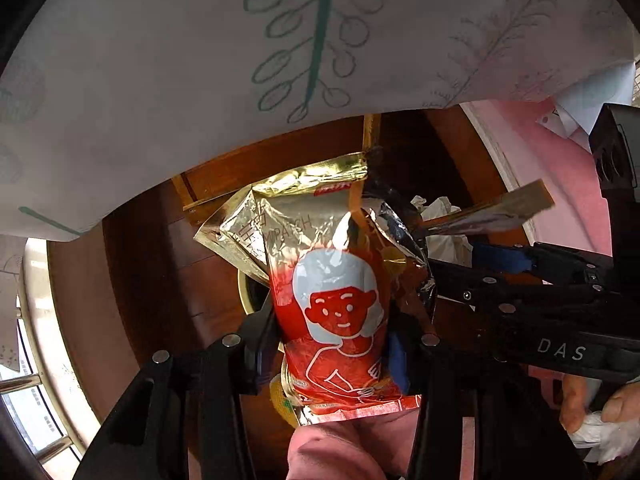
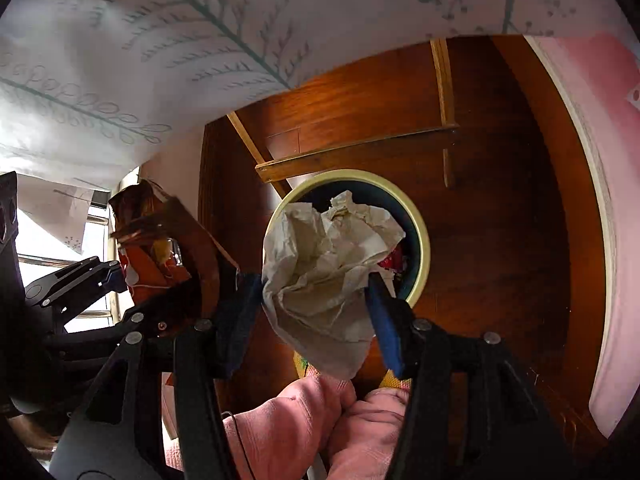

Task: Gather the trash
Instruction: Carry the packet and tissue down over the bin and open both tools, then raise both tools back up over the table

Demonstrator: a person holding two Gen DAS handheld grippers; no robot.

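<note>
Both pieces hang over the round bin (image 2: 416,216), which already holds some rubbish: the left gripper (image 1: 334,344) pinches a red snack wrapper (image 1: 336,312), the right gripper (image 2: 316,300) pinches crumpled paper (image 2: 328,264), neither yet dropped

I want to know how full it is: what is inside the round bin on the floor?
In the right wrist view, the round bin shows a dark interior with something red near its right side. The crumpled paper between the right claw's fingers covers most of the opening, so the fill level is hidden.
</note>
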